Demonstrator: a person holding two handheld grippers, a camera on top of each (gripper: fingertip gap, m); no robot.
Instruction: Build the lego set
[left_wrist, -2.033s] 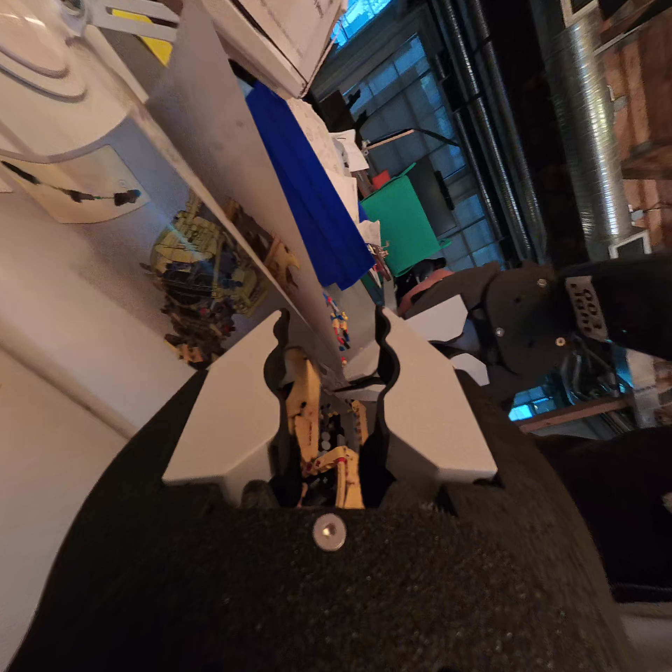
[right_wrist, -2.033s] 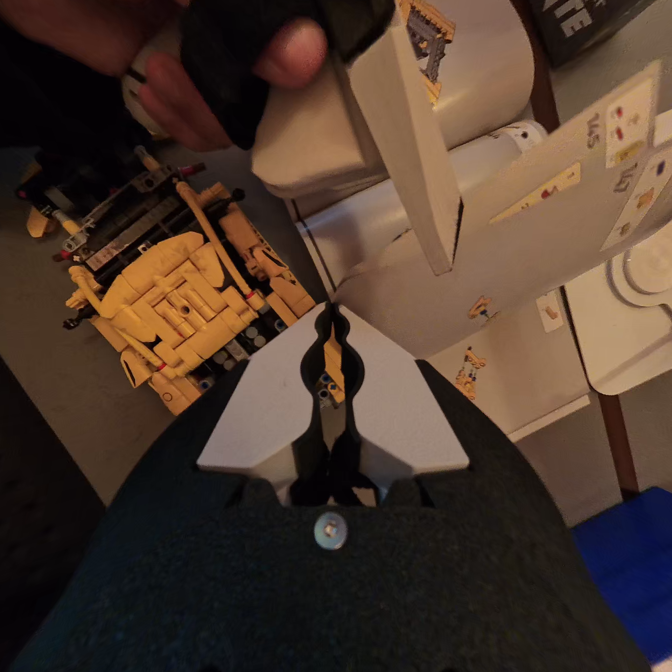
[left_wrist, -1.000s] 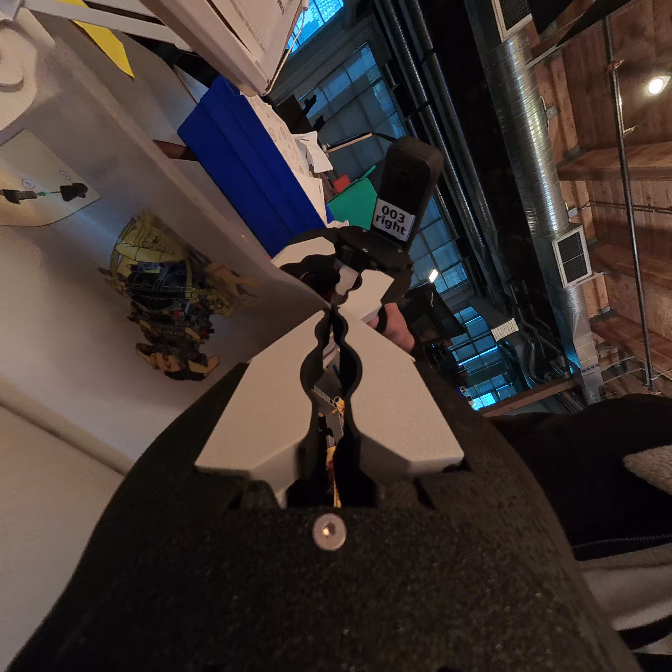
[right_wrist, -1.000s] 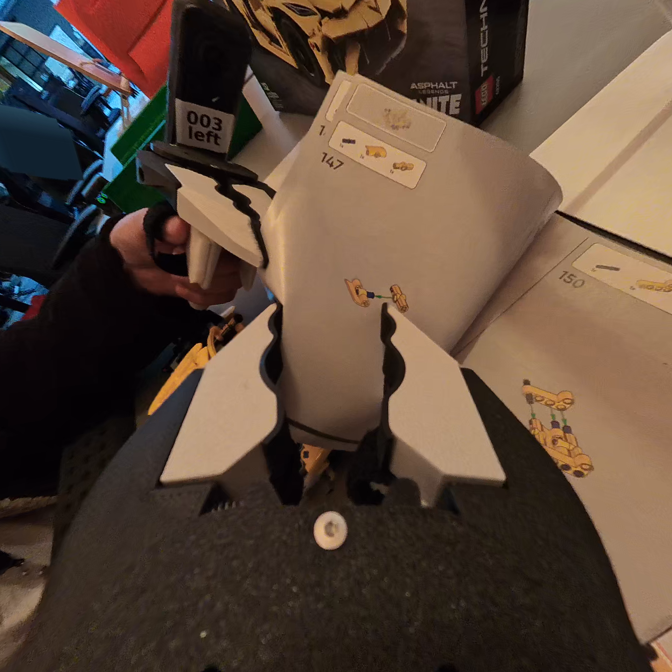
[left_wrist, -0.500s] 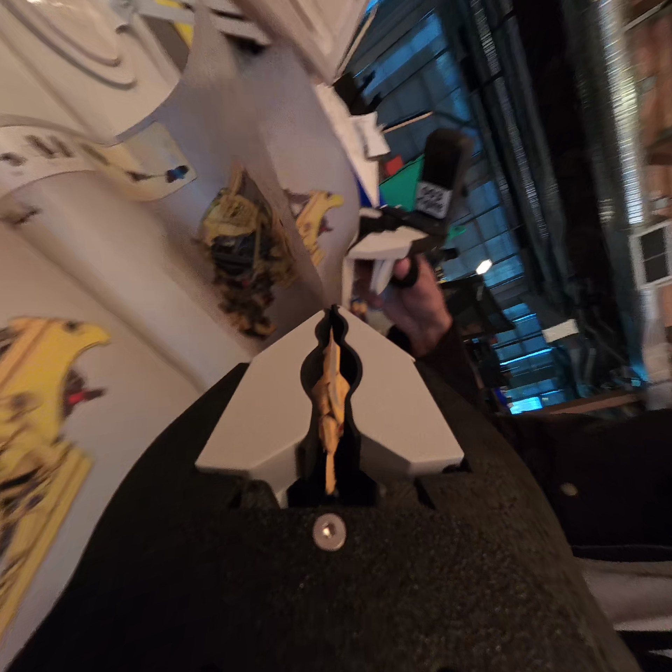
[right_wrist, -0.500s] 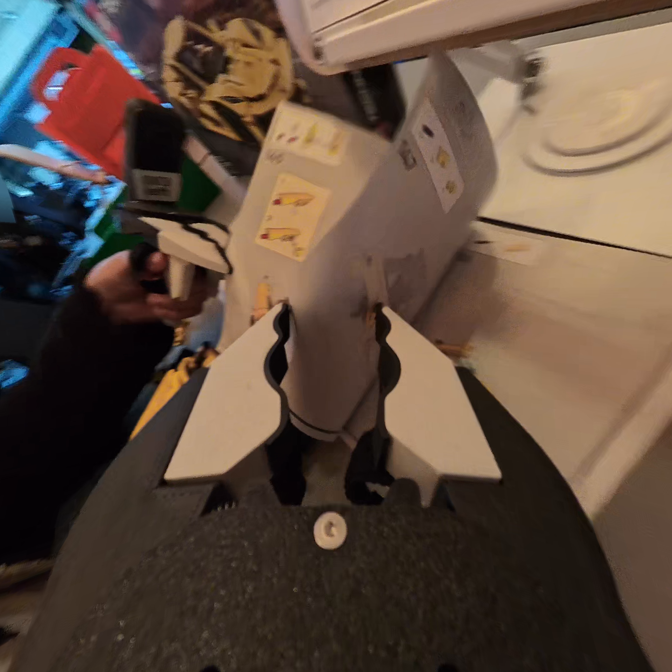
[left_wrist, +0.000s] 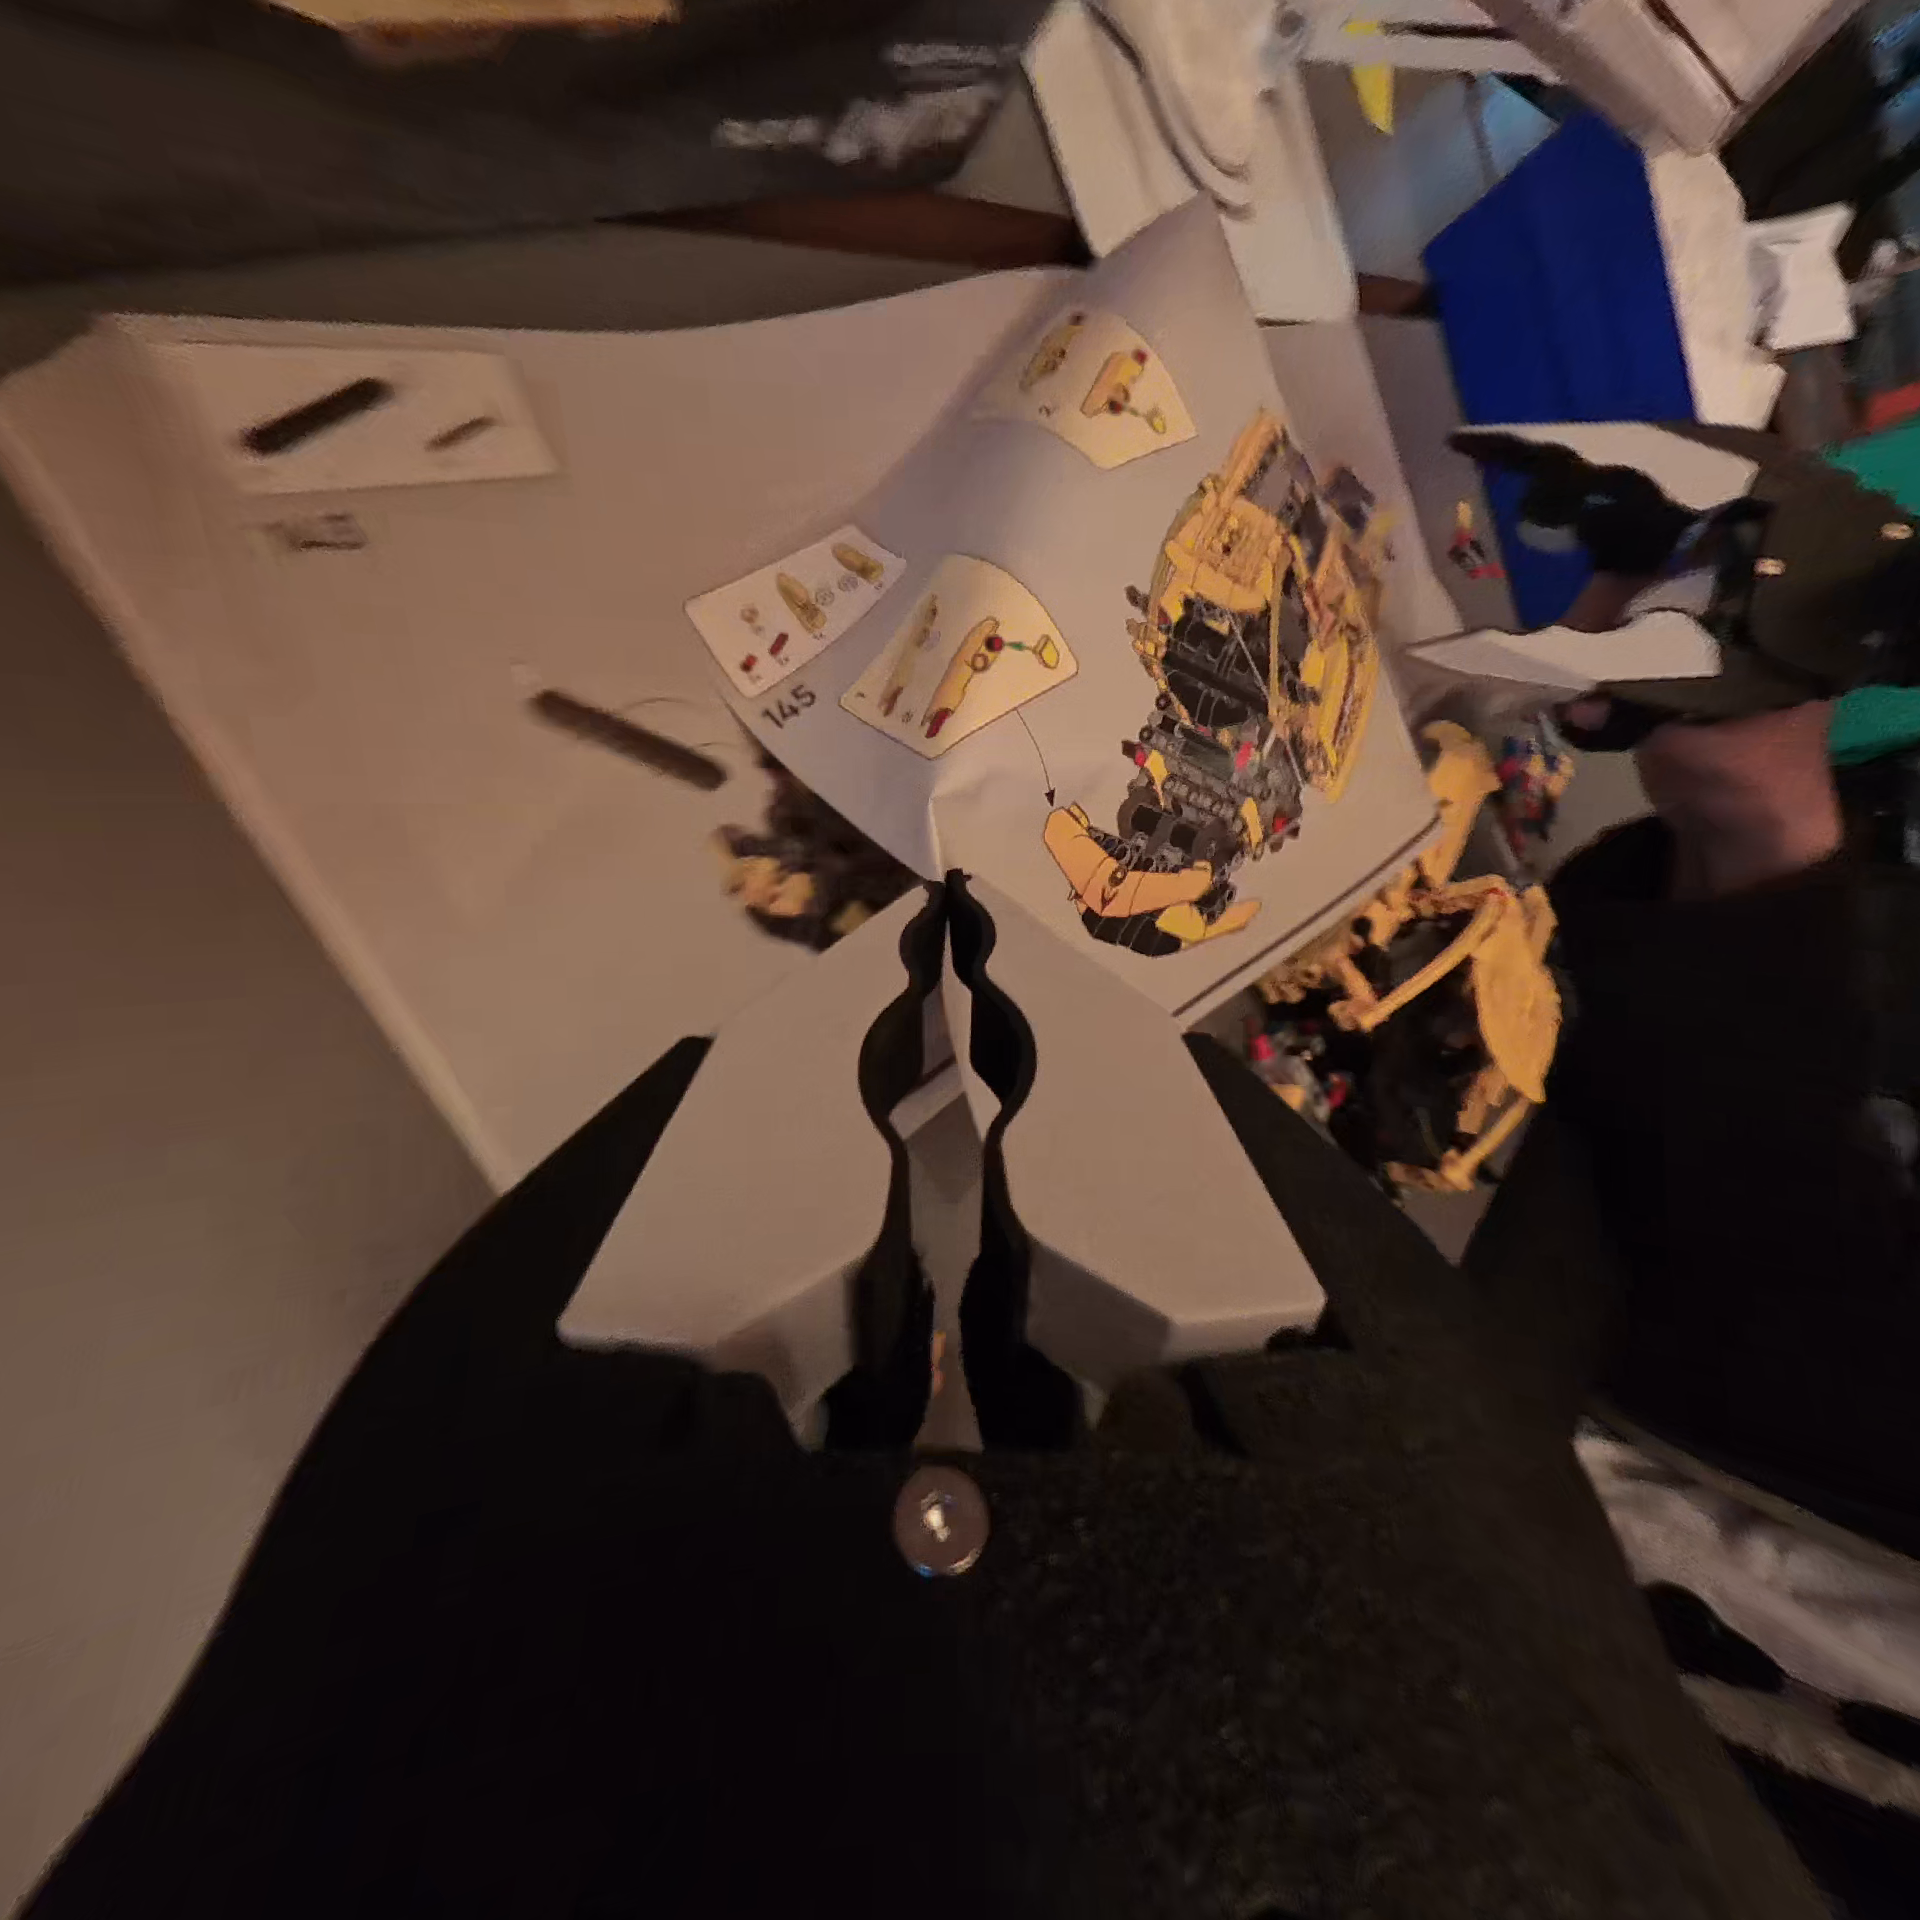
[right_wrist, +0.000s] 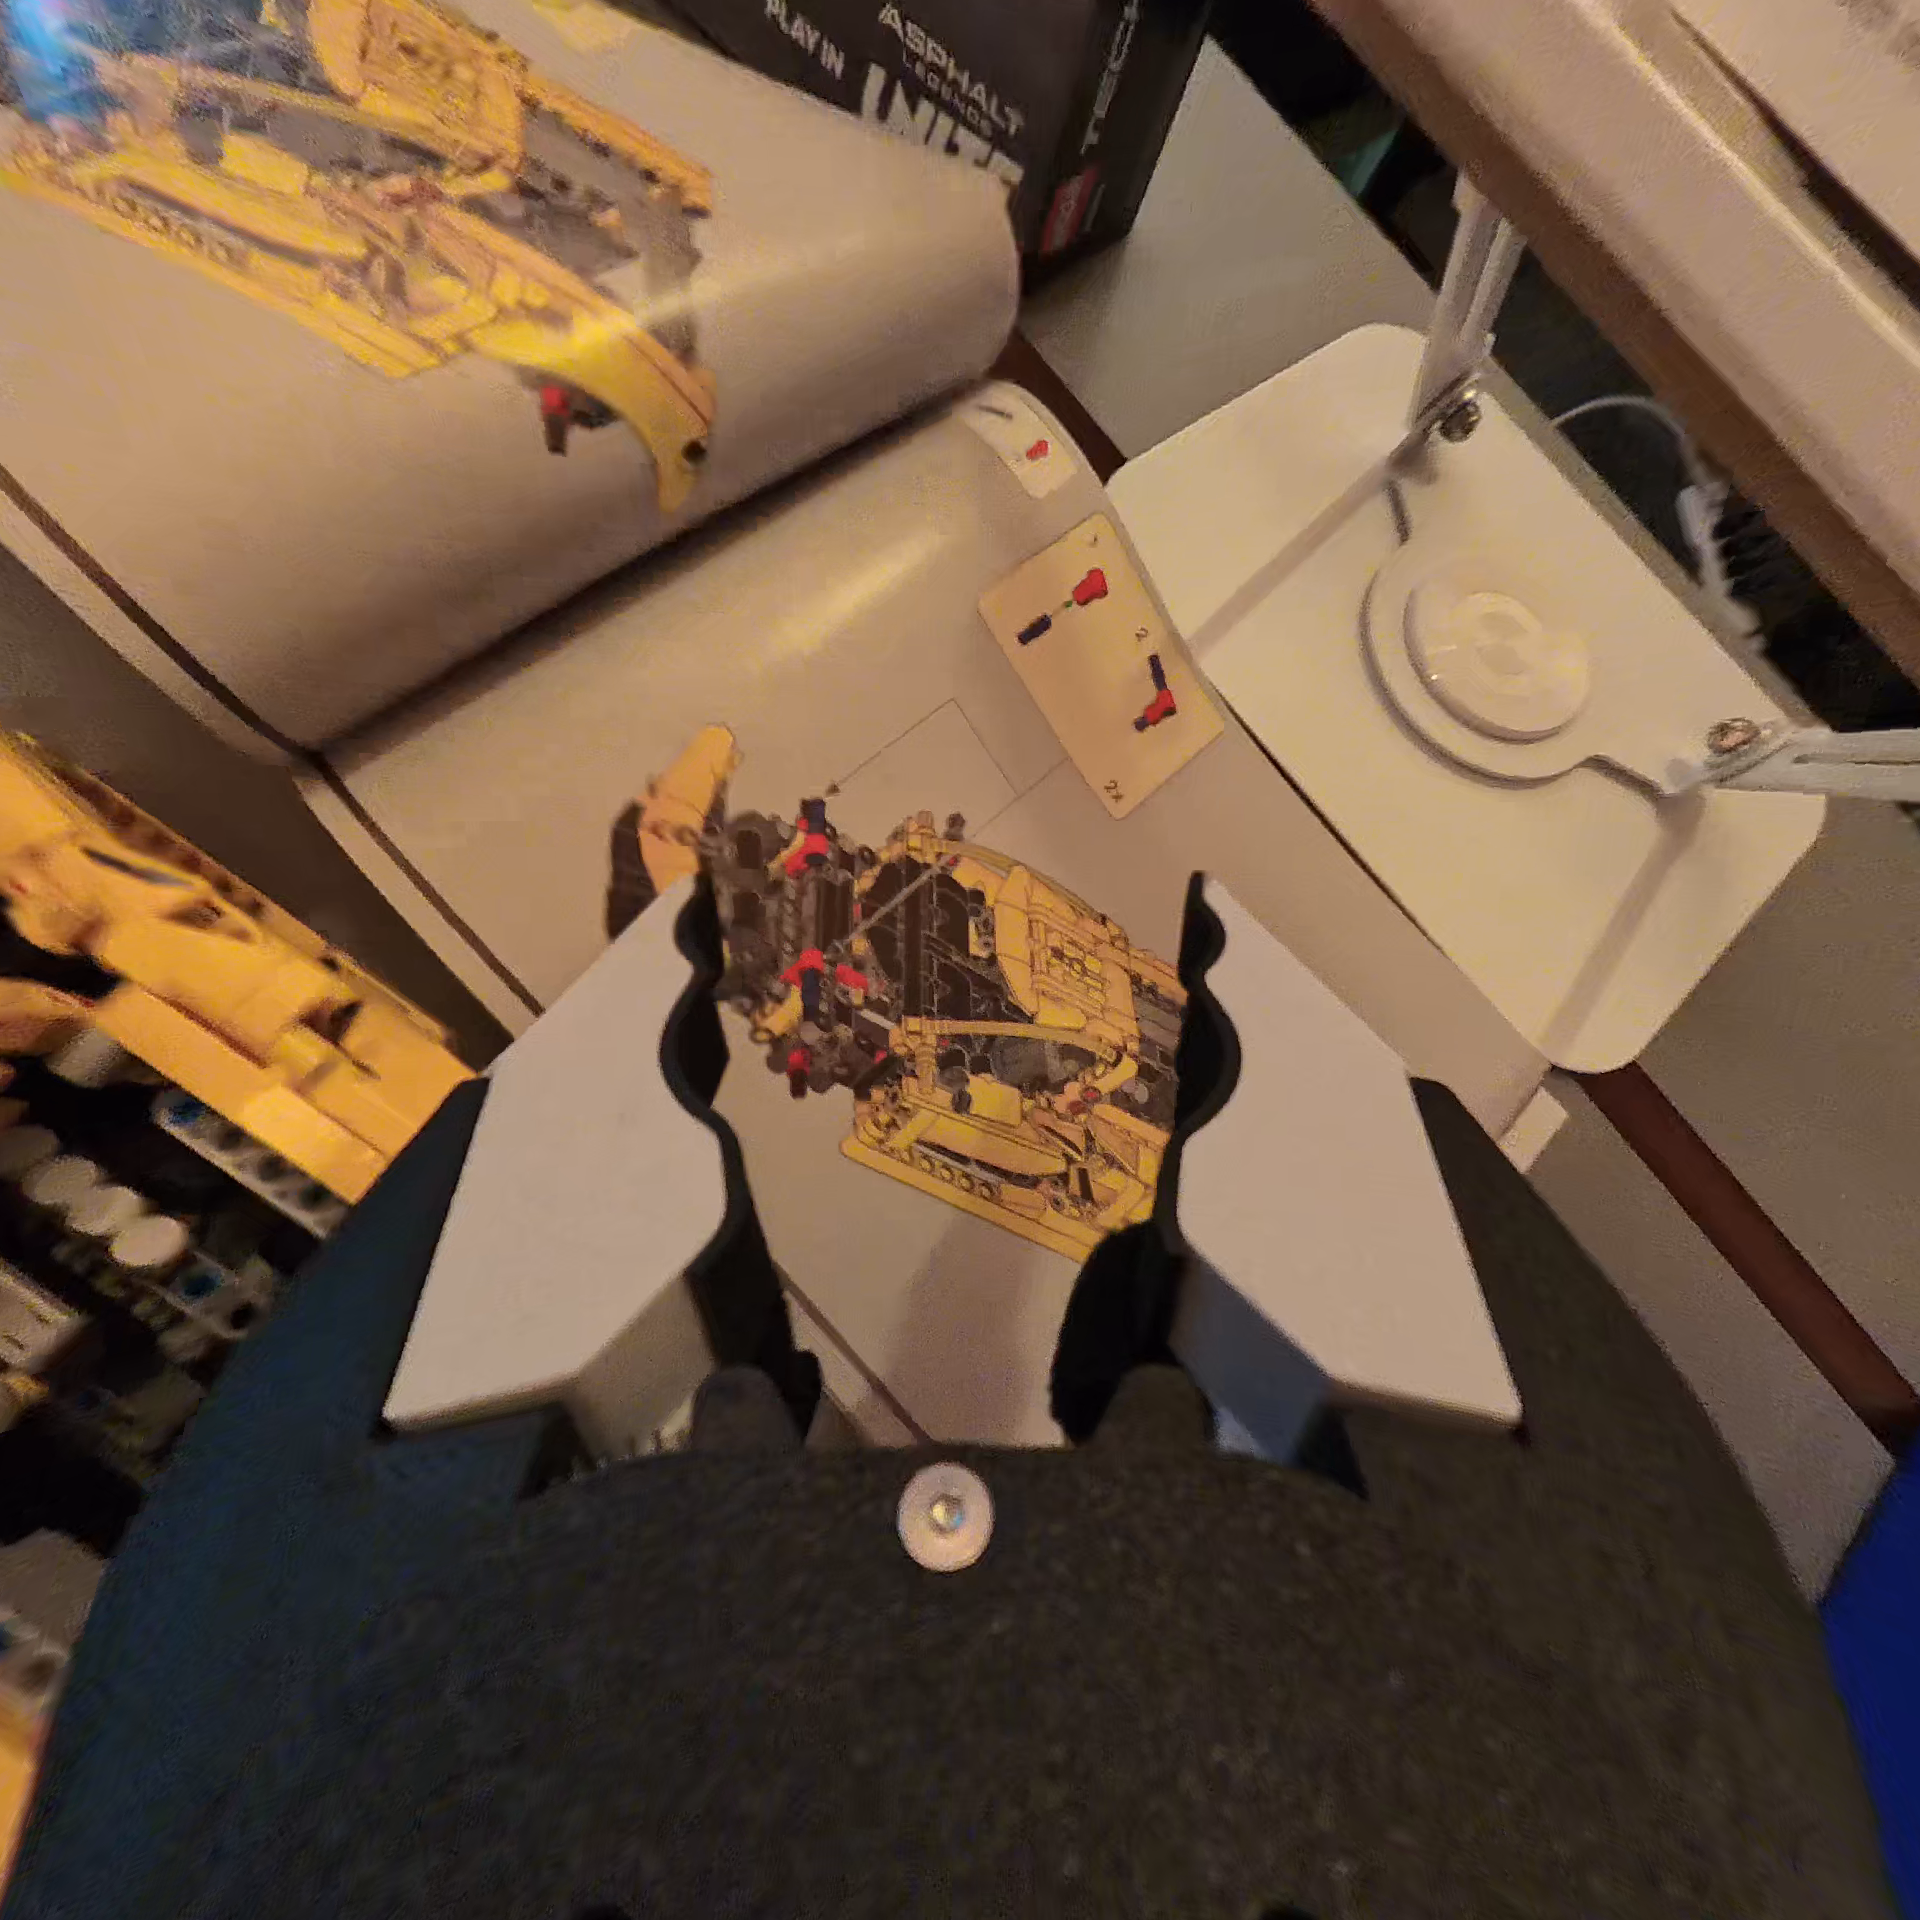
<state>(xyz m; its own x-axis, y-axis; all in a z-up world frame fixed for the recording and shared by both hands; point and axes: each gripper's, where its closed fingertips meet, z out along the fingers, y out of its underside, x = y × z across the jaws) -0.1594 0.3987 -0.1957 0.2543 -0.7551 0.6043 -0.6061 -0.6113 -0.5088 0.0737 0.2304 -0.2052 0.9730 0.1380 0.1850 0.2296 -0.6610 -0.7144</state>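
Observation:
My left gripper (left_wrist: 950, 891) is shut, its tips pinching a lifted page (left_wrist: 1039, 499) of the open instruction booklet; the page shows a yellow car drawing. Under the page's right edge stands the partly built yellow and black lego model (left_wrist: 1455, 966). My right gripper (right_wrist: 945, 904) is open and empty, hovering over a booklet page (right_wrist: 831, 644) with a car drawing. It also shows in the left wrist view (left_wrist: 1444, 545), open, held by a hand. The model (right_wrist: 187, 977) lies at the left edge in the right wrist view. A curled page (right_wrist: 416, 343) arches above.
A white lamp base (right_wrist: 1455, 727) sits on the booklet's far right corner. The black lego box (right_wrist: 987, 114) stands behind the booklet on the grey table (right_wrist: 1247, 260). A blue box (left_wrist: 1558, 291) is at the back right. A dark sleeve (left_wrist: 1714, 1143) is at the right. The grippers' ends are close to 30 centimeters from one another.
My left gripper has swung from pointing up at the room to looking down on the booklet, still pinching the page. My right gripper stays open and has moved down over the open page.

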